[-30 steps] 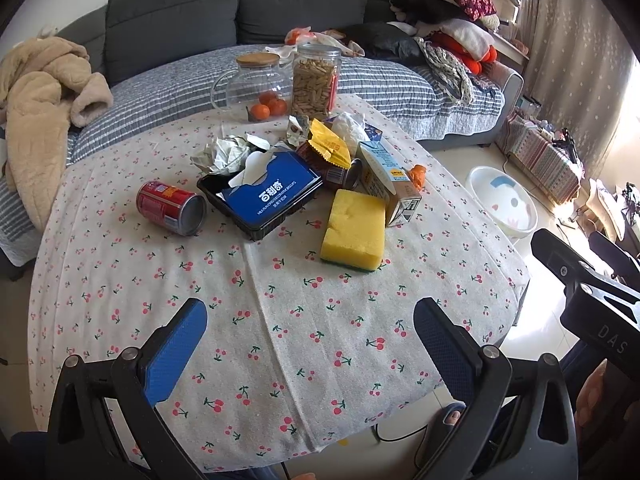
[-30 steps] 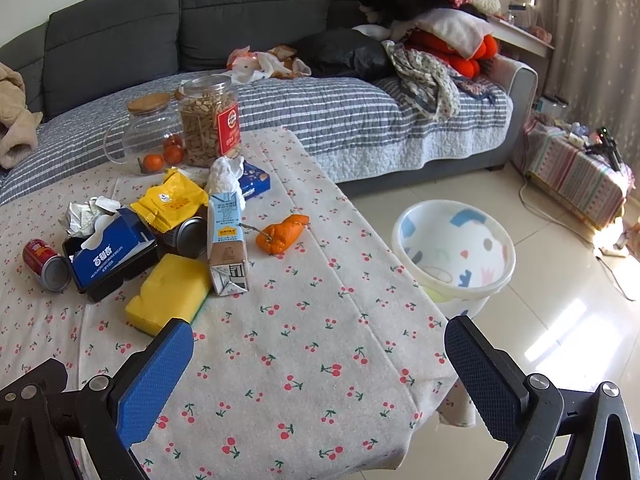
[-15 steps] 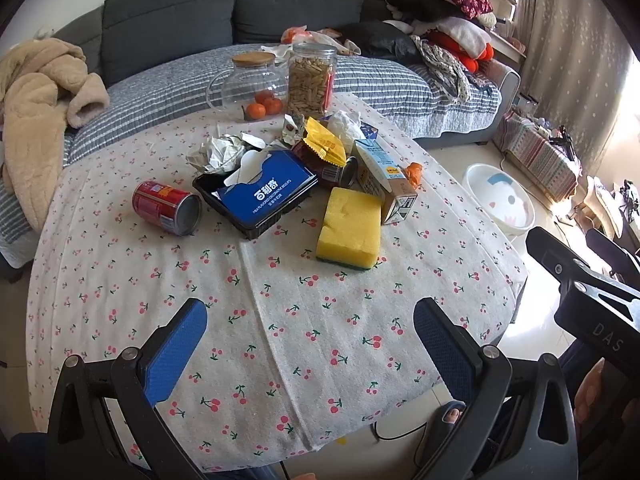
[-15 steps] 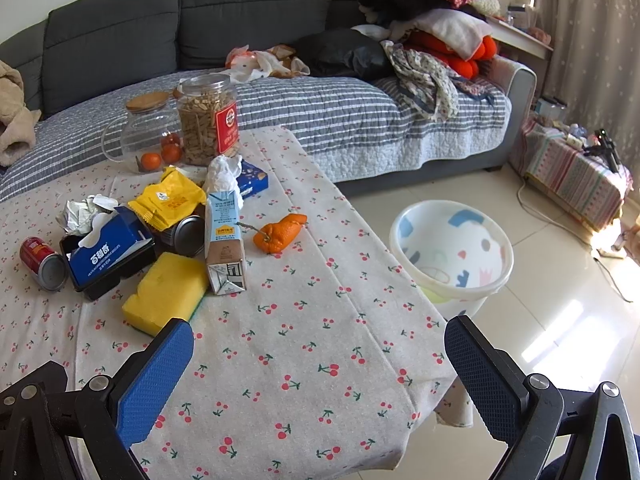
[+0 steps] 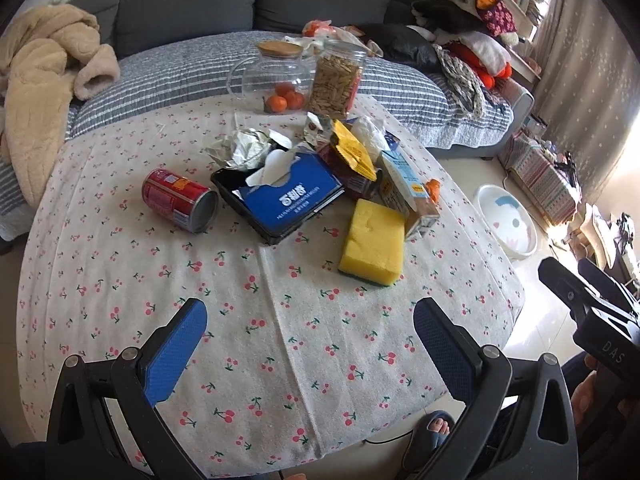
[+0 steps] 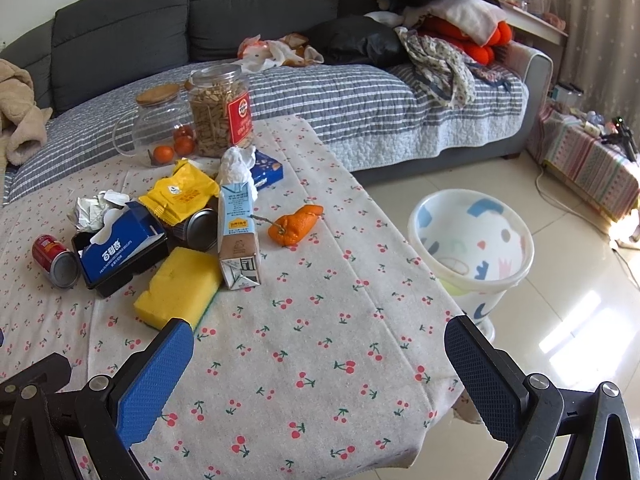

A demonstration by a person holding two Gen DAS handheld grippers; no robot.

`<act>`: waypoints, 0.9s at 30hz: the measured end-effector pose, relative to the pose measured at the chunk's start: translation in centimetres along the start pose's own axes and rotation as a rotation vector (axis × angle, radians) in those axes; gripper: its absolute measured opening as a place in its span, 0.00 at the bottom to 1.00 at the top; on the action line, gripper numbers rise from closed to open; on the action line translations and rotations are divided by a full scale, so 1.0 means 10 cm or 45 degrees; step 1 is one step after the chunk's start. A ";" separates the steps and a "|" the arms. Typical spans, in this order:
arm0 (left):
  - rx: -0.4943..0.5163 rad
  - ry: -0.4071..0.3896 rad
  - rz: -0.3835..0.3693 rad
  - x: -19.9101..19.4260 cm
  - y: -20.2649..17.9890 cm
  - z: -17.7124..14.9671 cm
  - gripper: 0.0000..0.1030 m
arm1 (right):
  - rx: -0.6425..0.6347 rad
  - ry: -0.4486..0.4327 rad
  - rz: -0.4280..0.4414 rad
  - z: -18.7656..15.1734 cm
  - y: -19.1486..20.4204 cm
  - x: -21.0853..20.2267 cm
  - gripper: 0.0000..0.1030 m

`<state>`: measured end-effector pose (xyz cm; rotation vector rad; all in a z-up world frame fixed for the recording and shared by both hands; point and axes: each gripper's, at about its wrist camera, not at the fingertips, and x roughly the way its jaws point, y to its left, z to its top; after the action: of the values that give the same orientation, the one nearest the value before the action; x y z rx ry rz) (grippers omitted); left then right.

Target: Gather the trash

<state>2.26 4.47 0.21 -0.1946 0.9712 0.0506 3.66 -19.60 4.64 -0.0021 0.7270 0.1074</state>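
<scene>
Trash lies in the middle of the cherry-print table [image 5: 248, 340]: a tipped red can [image 5: 178, 200] [image 6: 54, 258], crumpled foil [image 5: 240, 148] [image 6: 90, 208], a yellow wrapper [image 5: 354, 148] [image 6: 182, 194], a milk carton [image 5: 410, 196] [image 6: 238, 240], orange peel [image 6: 296, 224] and a white tissue [image 6: 238, 162]. A white patterned bin [image 6: 472, 248] [image 5: 506, 228] stands on the floor to the right of the table. My left gripper [image 5: 310, 336] hangs open over the table's near part, well short of the pile. My right gripper [image 6: 318, 360] is open above the table's right corner, holding nothing.
Among the trash sit a blue tissue box [image 5: 286, 196] in a black tray, a yellow sponge [image 5: 374, 242], a glass jug with oranges [image 5: 276, 80] and a snack jar [image 5: 336, 80]. A grey sofa [image 6: 260, 12] with piled clothes runs behind. A slippered foot [image 5: 438, 428] is below the table edge.
Both views have shifted slightly closer to the table and the pile. The objects have not moved and both grippers stay open.
</scene>
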 end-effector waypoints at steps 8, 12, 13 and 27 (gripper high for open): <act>-0.340 0.014 -0.023 0.22 0.86 0.74 1.00 | -0.112 0.236 0.202 0.73 0.05 0.52 1.00; -0.421 0.162 -0.025 0.57 0.98 0.97 1.00 | 0.060 0.429 0.364 0.99 -0.04 1.05 1.00; -0.434 0.177 -0.019 0.66 1.01 1.01 1.00 | 0.095 0.463 0.375 1.02 -0.05 1.16 1.00; -0.534 0.148 0.063 0.92 1.25 1.02 0.99 | -0.020 0.631 0.305 0.76 0.13 1.97 0.97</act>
<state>14.12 18.25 -3.53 -0.5640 1.0737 0.2918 23.24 -16.10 -2.69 0.0447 1.2203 0.3496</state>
